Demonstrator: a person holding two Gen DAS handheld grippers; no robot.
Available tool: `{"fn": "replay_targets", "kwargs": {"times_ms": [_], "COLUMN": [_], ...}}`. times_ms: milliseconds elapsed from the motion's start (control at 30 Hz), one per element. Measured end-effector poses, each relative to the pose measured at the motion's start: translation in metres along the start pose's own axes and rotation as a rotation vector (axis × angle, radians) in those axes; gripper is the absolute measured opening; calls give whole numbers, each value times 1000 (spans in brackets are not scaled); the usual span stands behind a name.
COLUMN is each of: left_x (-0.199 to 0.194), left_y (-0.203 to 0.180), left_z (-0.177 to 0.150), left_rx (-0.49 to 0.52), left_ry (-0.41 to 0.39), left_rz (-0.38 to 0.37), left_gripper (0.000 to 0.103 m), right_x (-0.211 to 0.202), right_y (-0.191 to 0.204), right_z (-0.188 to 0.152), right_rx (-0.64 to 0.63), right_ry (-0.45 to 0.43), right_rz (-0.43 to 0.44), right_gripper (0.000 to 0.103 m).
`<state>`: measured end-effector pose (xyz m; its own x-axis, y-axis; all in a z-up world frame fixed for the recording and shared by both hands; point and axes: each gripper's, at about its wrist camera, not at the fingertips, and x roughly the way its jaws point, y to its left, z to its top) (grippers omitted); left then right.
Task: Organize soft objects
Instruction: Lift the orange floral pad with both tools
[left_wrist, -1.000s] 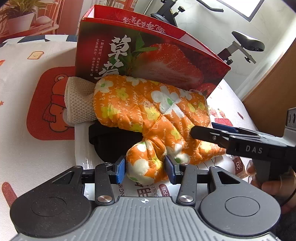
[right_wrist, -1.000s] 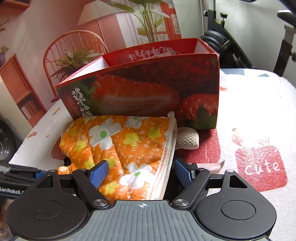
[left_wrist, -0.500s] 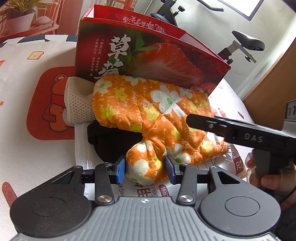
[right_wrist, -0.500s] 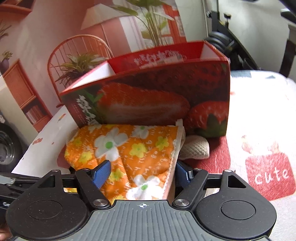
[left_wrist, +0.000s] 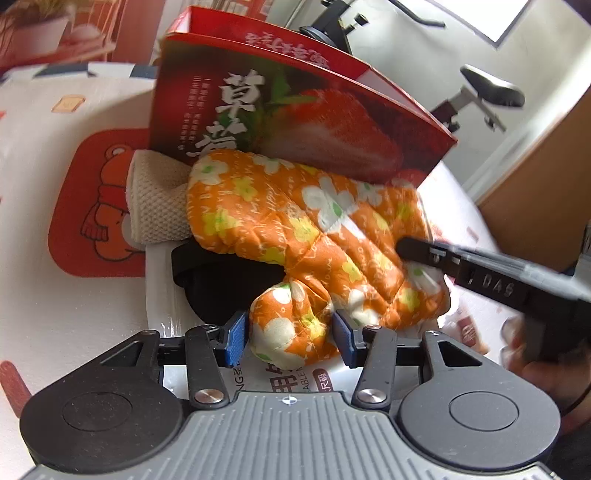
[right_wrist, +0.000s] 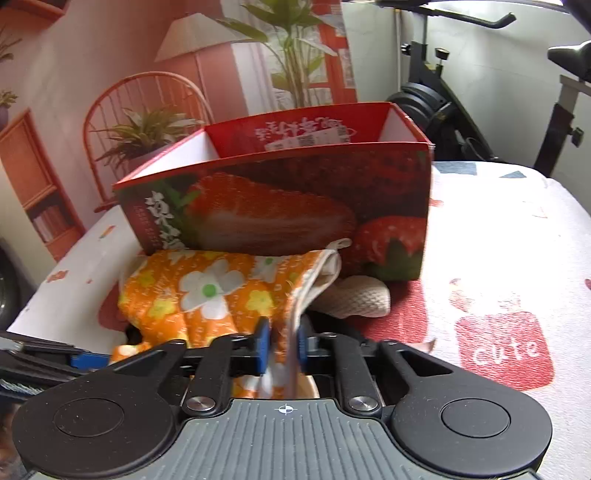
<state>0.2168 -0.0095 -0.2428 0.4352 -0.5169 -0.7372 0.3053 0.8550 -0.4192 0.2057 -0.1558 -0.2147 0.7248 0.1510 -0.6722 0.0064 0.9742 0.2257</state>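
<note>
While the orange floral oven mitt (left_wrist: 314, 236) lies across the table in front of the red strawberry box (left_wrist: 295, 110), I hold it at two places. My left gripper (left_wrist: 290, 338) sits astride the mitt's thumb (left_wrist: 288, 328), its blue pads (left_wrist: 234, 341) set half apart and touching the padded thumb on either side. My right gripper (right_wrist: 282, 349) has just been closing, and its jaws now stand almost together, pinching the white-trimmed cuff edge of the mitt between them. Both tools point down and forward at a slant toward the box; in the left wrist view the right tool reaches in from the right side, blurred, with my hand (left_wrist: 543, 373) around its handle. The mitt's far edge touches the box's front wall. A beige knitted cloth (left_wrist: 157, 206) pokes out from under the mitt's fingertip end, and a black object (left_wrist: 221, 284) on a white plastic packet (left_wrist: 162, 295) lies beneath the mitt. The box's top (right_wrist: 295, 136) stands open. To the right of the box, the patterned tablecloth (right_wrist: 498, 240) runs bare to the table's edge.
</note>
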Motion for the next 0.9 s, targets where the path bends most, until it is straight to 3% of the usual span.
{"fn": "replay_targets", "kwargs": {"times_ms": [267,433,567,733,900], "left_x": [-25,-25,-11,8,11], "left_y": [23,35,37,29,32], "left_z": [20,43,59,71,70], "left_rx": [-101,-133,-149,-78,-78], "left_ry": [-84,-117,-92,-62,-68], "left_rz": [-10,50,74,147,139], "left_gripper": [52,52,52,52,51], "right_x": [0,0,0,2,5], "right_y": [-2,-1,-1,0,1], "right_z": [-3,-2,-2,-2,-2], "right_rx": [-7,-12,-12,-13,-25], "right_ry": [-1,-3,-2,2,18], "right_rz": [5,5,6,9,7], "right_gripper": [11,11,11,11,11]}}
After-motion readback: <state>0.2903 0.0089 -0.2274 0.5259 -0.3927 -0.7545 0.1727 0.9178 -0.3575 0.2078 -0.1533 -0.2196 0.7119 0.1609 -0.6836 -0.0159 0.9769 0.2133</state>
